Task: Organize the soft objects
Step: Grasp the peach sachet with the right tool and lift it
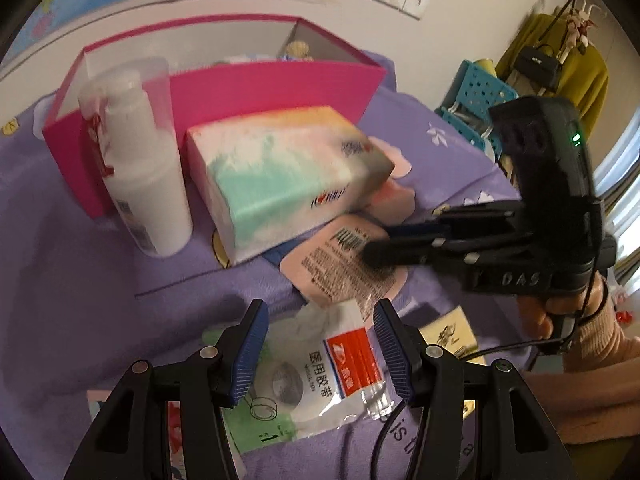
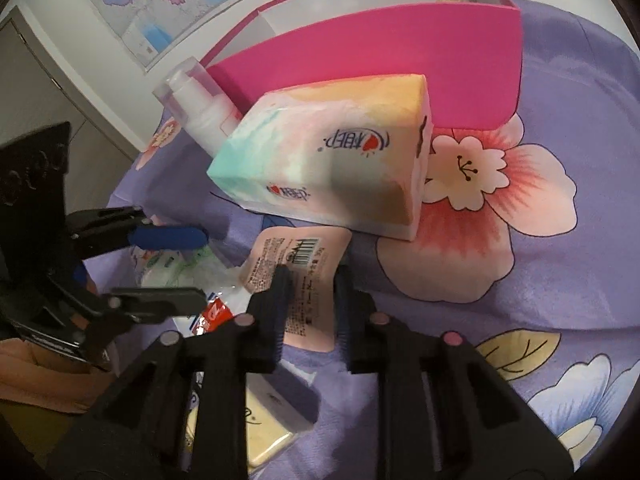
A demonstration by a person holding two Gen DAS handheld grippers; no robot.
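Observation:
A pastel tissue pack [image 1: 288, 176] [image 2: 332, 164] lies on the purple flowered cloth in front of a pink box [image 1: 224, 64] [image 2: 420, 68]. A pink sachet with a barcode [image 1: 344, 264] [image 2: 296, 276] lies just before it. My right gripper [image 2: 310, 280] is open, its fingers either side of the sachet; it also shows in the left wrist view [image 1: 380, 246]. My left gripper [image 1: 320, 320] is open above a clear medical-tape packet [image 1: 320, 364]; it shows in the right wrist view [image 2: 204, 264].
A white pump bottle [image 1: 140, 168] [image 2: 200, 108] stands left of the tissue pack against the box. A yellow pack [image 2: 260, 424] lies under my right gripper. A teal rack [image 1: 476, 108] and hanging clothes are at the far right.

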